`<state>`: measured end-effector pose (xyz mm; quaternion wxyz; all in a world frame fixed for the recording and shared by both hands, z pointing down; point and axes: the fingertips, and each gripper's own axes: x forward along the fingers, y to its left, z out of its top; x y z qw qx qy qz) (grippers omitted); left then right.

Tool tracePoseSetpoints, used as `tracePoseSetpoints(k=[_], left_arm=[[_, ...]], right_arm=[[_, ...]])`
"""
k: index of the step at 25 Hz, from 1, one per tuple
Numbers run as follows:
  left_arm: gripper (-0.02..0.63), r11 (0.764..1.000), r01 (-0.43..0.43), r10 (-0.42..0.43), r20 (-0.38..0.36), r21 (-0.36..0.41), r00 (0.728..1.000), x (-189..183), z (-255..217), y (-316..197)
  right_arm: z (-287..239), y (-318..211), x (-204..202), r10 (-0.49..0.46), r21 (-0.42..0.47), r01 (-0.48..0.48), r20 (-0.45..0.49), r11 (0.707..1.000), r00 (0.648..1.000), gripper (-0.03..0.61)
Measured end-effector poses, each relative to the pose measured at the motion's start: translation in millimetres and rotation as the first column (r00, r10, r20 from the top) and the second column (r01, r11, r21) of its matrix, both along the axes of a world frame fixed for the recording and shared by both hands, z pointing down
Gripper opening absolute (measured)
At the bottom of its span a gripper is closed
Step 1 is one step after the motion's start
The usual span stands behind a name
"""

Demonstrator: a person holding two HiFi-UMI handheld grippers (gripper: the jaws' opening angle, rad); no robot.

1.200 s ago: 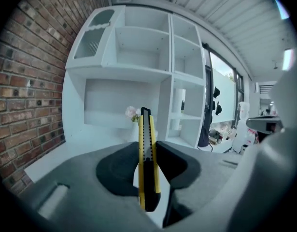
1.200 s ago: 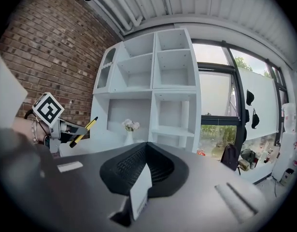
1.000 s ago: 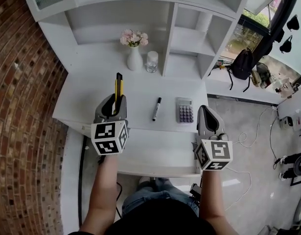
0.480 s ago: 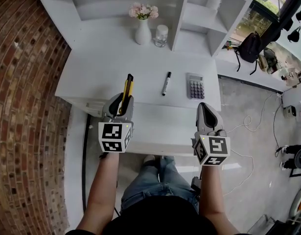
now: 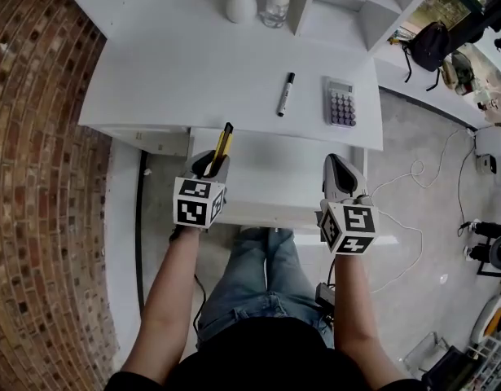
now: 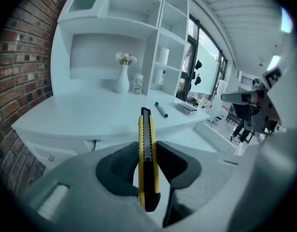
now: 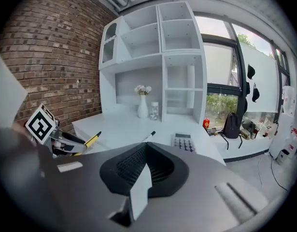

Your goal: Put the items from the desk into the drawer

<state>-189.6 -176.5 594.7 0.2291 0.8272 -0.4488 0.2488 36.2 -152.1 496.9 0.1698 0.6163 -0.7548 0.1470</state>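
clenching a yellow utility knife (image 6: pixel 147 153) by its lower body, the left claw (image 5: pixel 217 158) sits at centre left of the head view, over the left part of the pulled-out white drawer (image 5: pixel 274 182). the knife stands edge-on between the two dark pads, its black tip poking out ahead of the claw toward the front edge of the bench (image 5: pixel 169 72). the right claw (image 5: pixel 340 168), at centre right, hangs over the drawer's right side with its jaws pressed together and nothing between them. further up the frame, a black marker (image 5: pixel 285 94) and a grey calculator (image 5: pixel 341 102) lie near each other on the bench, the marker to the left. a white vase (image 5: pixel 241 1) and a clear jar (image 5: pixel 276 6) stand side by side at the top edge. a brick wall (image 5: pixel 38 177) fills the left side.
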Motion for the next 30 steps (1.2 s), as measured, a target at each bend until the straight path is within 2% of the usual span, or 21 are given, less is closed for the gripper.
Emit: tracePoseSetpoints(k=[4,8,12,17,24,26,28,29,30], left_arm=[[0.115,0.986,-0.006,0.011,0.03,-0.164,0.999,3,47,6],[0.115,0.949,0.001,0.026,0.08,-0.314,0.996,7,97,8],[0.115,0.912,0.016,0.043,0.135,-0.409,0.99,9,138,13],[0.115,0.885,0.057,0.04,0.199,-0.461,0.979,4,165,14],[0.117,0.879,0.094,0.02,0.233,-0.468,0.972,2,178,10],[0.117,0.877,0.098,0.007,0.217,-0.471,0.976,6,179,9],[0.12,0.872,0.133,-0.019,0.238,-0.471,0.971,1,178,8],[0.172,0.871,0.156,-0.037,0.255,-0.466,0.966,-4,177,8],[0.298,0.869,0.17,-0.055,0.251,-0.465,0.967,-5,175,7]], right_arm=[[28,2,-10,-0.028,-0.064,0.028,-0.002,0.998,1.0,0.006],[48,4,-17,-0.05,-0.103,0.05,0.007,0.993,0.999,0.006],[61,10,-14,-0.054,-0.133,0.054,0.004,0.99,0.999,0.006],[66,17,0,-0.037,-0.148,0.037,0.002,0.988,0.999,0.005],[70,17,13,-0.017,-0.164,0.02,0.022,0.986,1.0,0.006],[71,17,13,-0.015,-0.166,0.019,0.028,0.986,1.0,0.005],[71,17,12,-0.014,-0.165,0.017,0.022,0.986,1.0,0.006],[69,18,12,-0.014,-0.163,0.017,0.019,0.986,1.0,0.006],[67,19,11,-0.012,-0.16,0.015,0.019,0.987,1.0,0.006]])
